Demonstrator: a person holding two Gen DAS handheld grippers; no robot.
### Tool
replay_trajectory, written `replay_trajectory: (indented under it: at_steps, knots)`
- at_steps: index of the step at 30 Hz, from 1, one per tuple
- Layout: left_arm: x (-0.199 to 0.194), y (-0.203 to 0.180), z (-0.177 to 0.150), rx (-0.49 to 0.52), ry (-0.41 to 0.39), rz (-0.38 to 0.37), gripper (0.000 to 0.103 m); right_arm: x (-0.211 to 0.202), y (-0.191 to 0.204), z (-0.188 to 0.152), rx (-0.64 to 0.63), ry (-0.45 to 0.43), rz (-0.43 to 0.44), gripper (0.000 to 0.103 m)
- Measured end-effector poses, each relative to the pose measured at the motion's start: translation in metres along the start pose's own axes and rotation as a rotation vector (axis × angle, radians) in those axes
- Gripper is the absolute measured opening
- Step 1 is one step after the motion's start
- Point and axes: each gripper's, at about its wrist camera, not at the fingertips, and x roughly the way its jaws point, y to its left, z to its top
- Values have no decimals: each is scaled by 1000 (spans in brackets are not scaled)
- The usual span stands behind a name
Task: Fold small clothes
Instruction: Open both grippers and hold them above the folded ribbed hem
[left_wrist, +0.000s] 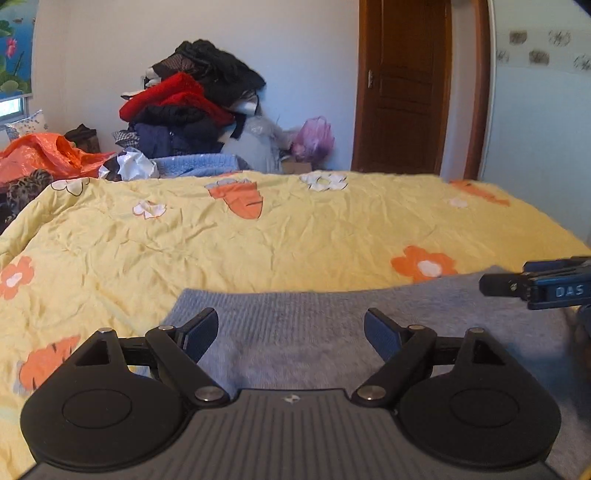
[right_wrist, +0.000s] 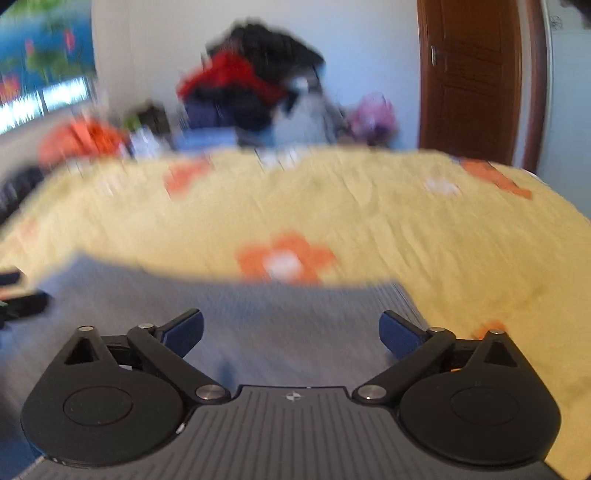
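A small grey-blue knitted garment (left_wrist: 295, 332) lies flat on the yellow bedspread (left_wrist: 258, 243), its ribbed hem facing away from me. My left gripper (left_wrist: 291, 332) hovers over the garment's left part, jaws wide open, nothing between them. My right gripper (right_wrist: 291, 332) is over the garment (right_wrist: 258, 325) near its right edge, also wide open and empty; that view is motion-blurred. The right gripper's fingers (left_wrist: 535, 286) show at the right edge of the left wrist view. The left gripper's fingertips (right_wrist: 22, 304) show at the left edge of the right wrist view.
Yellow bedspread with orange and white flowers covers the bed. Behind it stands a pile of dark and red clothes (left_wrist: 192, 99), an orange plastic bag (left_wrist: 48, 151) at left, a purple bag (left_wrist: 314, 138), and a brown wooden door (left_wrist: 406, 85) at right.
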Motion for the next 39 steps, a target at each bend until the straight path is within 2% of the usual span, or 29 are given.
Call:
replay_trajectory:
  at_steps: [1, 6, 7, 8, 13, 18, 21, 24, 25, 27, 30, 31, 33, 34, 36, 39]
  knots:
    - [14, -1, 3, 8, 22, 21, 87, 5, 3, 4, -1, -2, 0, 102]
    - [67, 1, -13, 30, 148, 98, 88, 57, 9, 4, -91, 136, -117, 102]
    - [66, 7, -14, -8, 139, 79, 88, 63, 7, -4, -120, 153, -137, 102]
    - [66, 11, -15, -25, 147, 70, 88, 58, 1, -9, -92, 116, -103, 103]
    - [67, 15, -16, -33, 147, 54, 90, 54, -18, -7, -47, 134, -76, 103]
    - [68, 12, -16, -30, 148, 62, 91, 47, -4, -1, -70, 126, -111, 102]
    - [68, 12, -15, -28, 148, 63, 91, 38, 6, 2, -93, 85, -60, 102]
    - [69, 12, -15, -29, 148, 63, 91, 53, 8, -7, -179, 146, -113, 102]
    - [69, 12, -15, -30, 148, 63, 91, 51, -1, -10, -131, 114, -71, 103]
    - [69, 12, -15, -31, 148, 65, 91, 52, -14, -7, -55, 128, -52, 103]
    - [66, 11, -15, -36, 142, 83, 93, 52, -8, -9, -81, 128, -68, 103]
    - [60, 11, -16, -45, 128, 112, 93, 50, -8, -10, -79, 126, -69, 103]
    - [36, 12, -20, -91, 73, 215, 92, 49, -9, -11, -74, 121, -72, 103]
    - [18, 16, -25, -136, 38, 224, 92, 48, -9, -12, -75, 118, -75, 103]
    - [-22, 25, -39, -261, -13, 165, 92, 50, -9, -12, -74, 115, -78, 103]
    - [-79, 38, -73, -464, -26, 54, 92, 52, -10, -11, -71, 113, -75, 103]
